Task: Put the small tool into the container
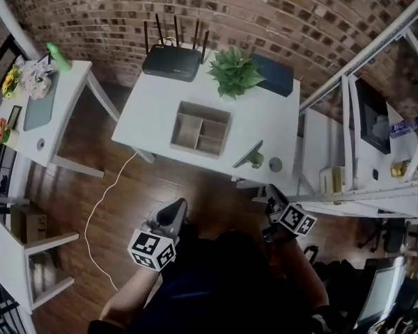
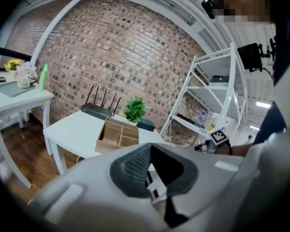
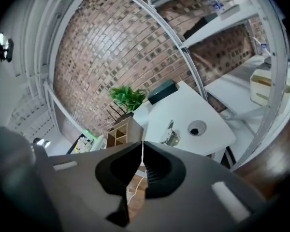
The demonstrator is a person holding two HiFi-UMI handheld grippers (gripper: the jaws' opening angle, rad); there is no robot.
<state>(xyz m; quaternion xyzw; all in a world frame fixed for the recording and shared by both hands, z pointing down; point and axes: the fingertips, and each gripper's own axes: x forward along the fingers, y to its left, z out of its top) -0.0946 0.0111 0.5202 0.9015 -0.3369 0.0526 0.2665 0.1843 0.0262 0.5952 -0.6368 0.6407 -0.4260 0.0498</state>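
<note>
A wooden container [image 1: 200,129] with several compartments stands in the middle of the white table [image 1: 153,110]. The small grey-green tool [image 1: 249,156] lies on the table near its front right edge, right of the container. Both grippers hang low in front of the table, well short of it. My left gripper [image 1: 175,207] is shut with nothing in it, and my right gripper [image 1: 272,192] is shut and empty too. The right gripper view looks past the closed right gripper [image 3: 142,144] at the tool [image 3: 171,135] and the container [image 3: 120,132]. The left gripper [image 2: 150,146] faces the container [image 2: 117,134].
A black router [image 1: 171,62], a green plant [image 1: 233,70] and a dark box [image 1: 273,74] sit along the table's back edge. A small round object [image 1: 275,164] lies right of the tool. A white shelf rack [image 1: 362,138] stands at the right, a second white table [image 1: 49,110] at the left.
</note>
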